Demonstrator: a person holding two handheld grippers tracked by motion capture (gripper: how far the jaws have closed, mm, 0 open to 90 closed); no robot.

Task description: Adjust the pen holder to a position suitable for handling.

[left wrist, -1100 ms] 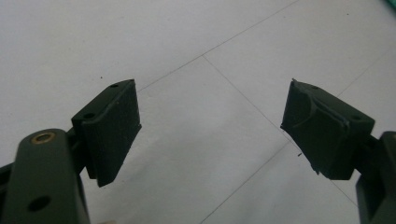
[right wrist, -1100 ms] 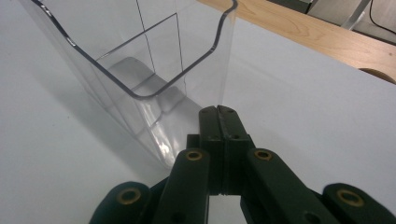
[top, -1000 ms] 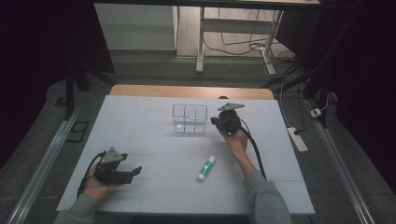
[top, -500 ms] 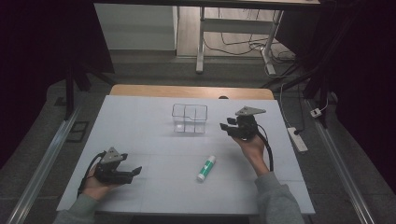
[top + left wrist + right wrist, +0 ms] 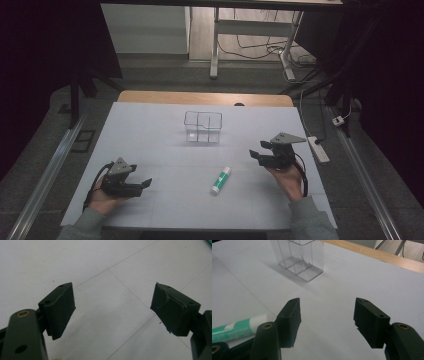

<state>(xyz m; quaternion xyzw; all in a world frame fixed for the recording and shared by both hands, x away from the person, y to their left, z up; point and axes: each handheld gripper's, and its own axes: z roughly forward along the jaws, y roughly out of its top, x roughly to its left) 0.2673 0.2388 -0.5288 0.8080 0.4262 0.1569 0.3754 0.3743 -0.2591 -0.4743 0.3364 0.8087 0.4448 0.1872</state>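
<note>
Right gripper (image 5: 261, 152) held above table (image 5: 150, 130) at right, jaws apart, empty, pointing left. Left gripper (image 5: 142, 184) rests near left, jaws apart, empty. Green-white tube (image 5: 220, 180) lies between them; clear divided box (image 5: 203, 126) farther back.

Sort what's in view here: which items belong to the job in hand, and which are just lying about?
In the job:
- green and white tube, lying flat on the table
- clear divided container, standing upright
- right gripper, open, nearest the tube
- left gripper, open

Lying about:
- white power strip at the table's right edge
- cables on the floor beyond
</note>
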